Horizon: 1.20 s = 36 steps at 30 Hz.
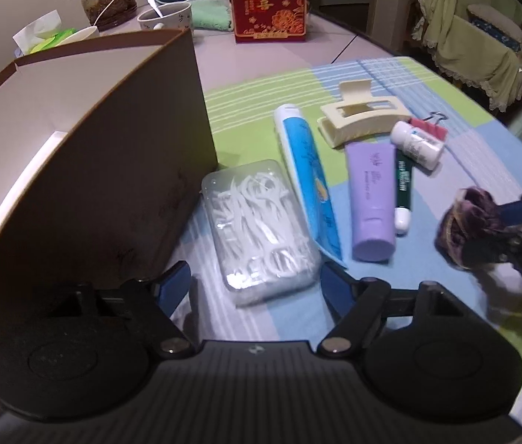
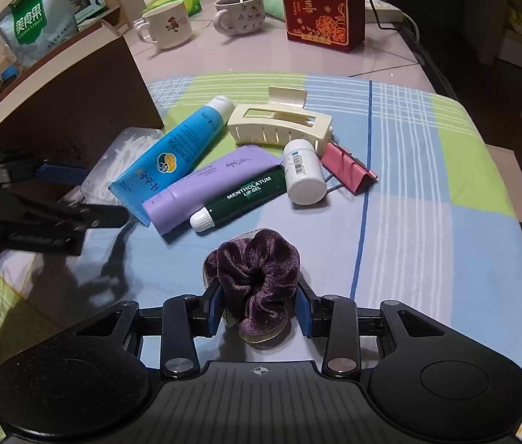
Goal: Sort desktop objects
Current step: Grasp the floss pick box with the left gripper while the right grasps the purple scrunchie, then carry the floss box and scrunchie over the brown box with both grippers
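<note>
Your right gripper (image 2: 259,312) has its jaws around the crumpled purple velvet scrunchie (image 2: 257,270), pads touching or nearly touching its sides; whether the fabric is truly pinched you cannot tell, since it sits on the striped green-and-blue cloth (image 2: 427,185) covering the bench, on the near side of the dark green lip gel tube (image 2: 246,196). Squeeze until the velvet visibly bunches, because soft fabric slips from a light hold, and take the thick folds rather than one loose loop. Lift straight up before you travel, so the trailing edge does not drag the lip gel tube or the lilac squeeze tube (image 2: 209,188) lying just beyond it. Your left gripper (image 1: 253,281) hangs with its jaws spread wide and empty over the near end of the clear plastic box of white floss picks (image 1: 261,229), which lies just beside the tall brown cardboard box (image 1: 87,192). That cardboard box looks like the likely bin, so carry the scrunchie over the tubes, not through them, and keep the left gripper clear of the path. Release only once the scrunchie is above the opening.
</note>
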### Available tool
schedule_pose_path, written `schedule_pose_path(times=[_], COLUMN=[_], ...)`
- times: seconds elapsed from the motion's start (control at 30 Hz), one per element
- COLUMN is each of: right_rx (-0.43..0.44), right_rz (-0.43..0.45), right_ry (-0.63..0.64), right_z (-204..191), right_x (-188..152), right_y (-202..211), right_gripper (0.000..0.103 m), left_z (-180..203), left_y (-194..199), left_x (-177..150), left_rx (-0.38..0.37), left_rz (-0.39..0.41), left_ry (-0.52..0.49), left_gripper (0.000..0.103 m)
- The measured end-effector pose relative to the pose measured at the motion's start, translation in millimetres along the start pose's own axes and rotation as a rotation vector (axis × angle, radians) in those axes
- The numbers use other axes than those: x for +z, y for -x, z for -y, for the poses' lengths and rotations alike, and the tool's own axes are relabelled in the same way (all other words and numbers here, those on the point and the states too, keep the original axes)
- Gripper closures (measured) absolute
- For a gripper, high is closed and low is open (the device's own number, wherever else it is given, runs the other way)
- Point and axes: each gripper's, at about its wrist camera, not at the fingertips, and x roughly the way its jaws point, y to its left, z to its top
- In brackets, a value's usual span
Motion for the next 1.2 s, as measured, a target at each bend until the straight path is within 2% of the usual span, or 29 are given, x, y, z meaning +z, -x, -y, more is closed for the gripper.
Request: schedule_pose_path(times=[0.07,0.23,0.4,0.43,0.47,0.5,0.57,0.7,0.93,1.03,1.07,1.1,1.17,1.2], right_rx=[0.000,0.001,0.000,-0.002,-0.003,-0.020,-0.048,-0.044,-0.030,-0.030,-0.030,-0.026,-0.016,-0.017], right_rz=[0.000,-0.001,-0.009,-0.017,-0.025,-0.024,-0.025,-0.018,0.040,0.043,0.043,0.037,0.019,0.019], right_ry=[0.002,0.012,0.033,0.039,0.045,0.055,0.080,0.085,0.129,0.141,0.145,0.142,0.134,0.138], right_z=[0,0,-2,-3,-3,-5,-9,-12,-19,-23,-25,-25,-25,-26], right_x=[0,0,-2,-2,-2,-4,-8,-10,5,6,6,5,2,-1], right_y=[-1,-1,-2,-2,-2,-2,-3,-4,-4,-8,-9,-10,-12,-11], right_gripper=[0.065,0.065,0.063,0.053,0.026,0.017,0.017,0.017,0.017,0.017,0.026,0.049,0.054,0.061], left_z=[0,-5,-11,-12,-13,-14,-16,-20,-19,-21,-22,-22,-22,-21], left_y=[-2,4,30,36,40,45,50,48,28,28,29,30,34,36], left_x=[0,-11,-43,-51,-58,-65,-72,-66,-44,-44,-45,-47,-51,-54], left_rx=[-0.018,-0.019,-0.030,-0.034,-0.034,-0.034,-0.037,-0.028,0.002,-0.001,-0.005,-0.008,-0.011,-0.013], left_rz=[0.003,0.003,-0.050,-0.064,-0.080,-0.096,-0.107,-0.093,-0.069,-0.059,-0.059,-0.059,-0.062,-0.066], left_ry=[0.003,0.009,0.025,0.026,0.035,0.045,0.069,0.111,0.088,0.095,0.095,0.095,0.093,0.094], left_gripper=[0.047,0.048,0.048,0.047,0.047,0.046,0.045,0.041,0.041,0.047,0.050,0.050,0.050,0.051])
